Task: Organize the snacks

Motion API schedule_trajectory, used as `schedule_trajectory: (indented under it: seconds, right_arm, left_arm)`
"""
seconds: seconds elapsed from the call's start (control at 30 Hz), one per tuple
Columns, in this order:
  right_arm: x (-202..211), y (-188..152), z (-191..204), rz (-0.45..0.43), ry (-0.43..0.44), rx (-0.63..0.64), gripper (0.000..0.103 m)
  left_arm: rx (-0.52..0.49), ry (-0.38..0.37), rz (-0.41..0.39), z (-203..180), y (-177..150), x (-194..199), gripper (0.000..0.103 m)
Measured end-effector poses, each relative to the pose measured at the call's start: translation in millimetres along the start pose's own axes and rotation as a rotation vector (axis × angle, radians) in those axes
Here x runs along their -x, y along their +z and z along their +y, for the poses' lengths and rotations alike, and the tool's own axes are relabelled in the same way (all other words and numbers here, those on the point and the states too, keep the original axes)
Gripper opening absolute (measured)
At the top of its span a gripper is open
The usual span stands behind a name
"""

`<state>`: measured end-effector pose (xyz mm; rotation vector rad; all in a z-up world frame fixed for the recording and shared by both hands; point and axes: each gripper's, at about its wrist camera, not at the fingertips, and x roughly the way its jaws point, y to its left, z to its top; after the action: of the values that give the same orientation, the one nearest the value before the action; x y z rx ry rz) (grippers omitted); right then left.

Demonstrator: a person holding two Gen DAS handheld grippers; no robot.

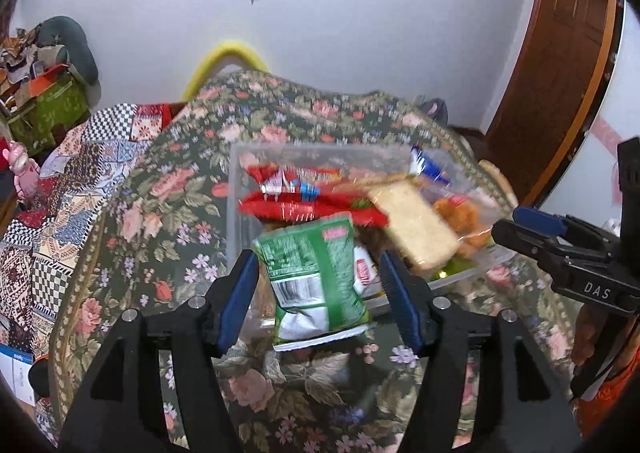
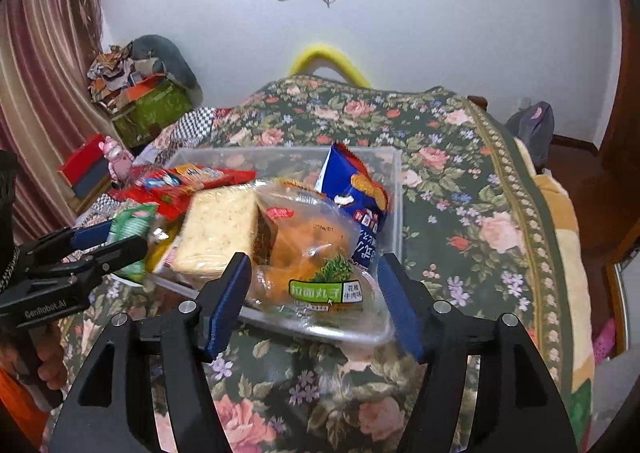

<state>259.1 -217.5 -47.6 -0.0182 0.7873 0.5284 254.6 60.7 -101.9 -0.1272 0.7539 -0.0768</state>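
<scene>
A clear plastic bin (image 1: 234, 189) (image 2: 394, 189) stands on the floral cloth, heaped with snacks. A green snack bag (image 1: 316, 277) hangs blurred at the bin's near side between the blue pads of my left gripper (image 1: 318, 259), which is open with a gap on the bag's right. My right gripper (image 2: 313, 259) is open around a clear packet of orange noodle snack (image 2: 316, 273) that lies over the bin's near rim. Red packets (image 1: 304, 209), a pale cake slice (image 2: 218, 233) and a blue bag (image 2: 356, 189) fill the bin.
The floral cloth (image 2: 460, 181) covers the table, which ends at the right near a wooden door (image 1: 560, 53). A patchwork cover (image 1: 60, 205), a green box (image 2: 152, 113) and a curtain (image 2: 40, 73) are to the left. A yellow chair back (image 2: 328, 57) stands behind.
</scene>
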Motion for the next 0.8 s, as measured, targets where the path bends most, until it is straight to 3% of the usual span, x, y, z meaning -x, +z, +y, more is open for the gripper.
schedule_trajectory:
  seconds: [0.33, 0.63, 0.73, 0.8]
  right_arm:
    - [86.9, 16.0, 20.8, -0.186, 0.02, 0.027, 0.062]
    - [165.2, 9.1, 54.6, -0.357, 0.035, 0.076, 0.065]
    - [183.1, 4.2, 62.9, -0.399, 0.035, 0.083, 0.069]
    - [192.0, 0.7, 67.5, -0.423, 0.031, 0.084, 0.079]
  left_arm:
    - [-0.02, -0.022, -0.215, -26.9, 16.0, 106.8, 0.063]
    - [-0.061, -0.009, -0.42, -59.5, 5.7, 198.1, 0.077]
    - [-0.071, -0.013, -0.463, -66.2, -1.1, 218.8, 0.083]
    - [-0.087, 0.0, -0.482, -71.7, -6.2, 227.2, 0.086]
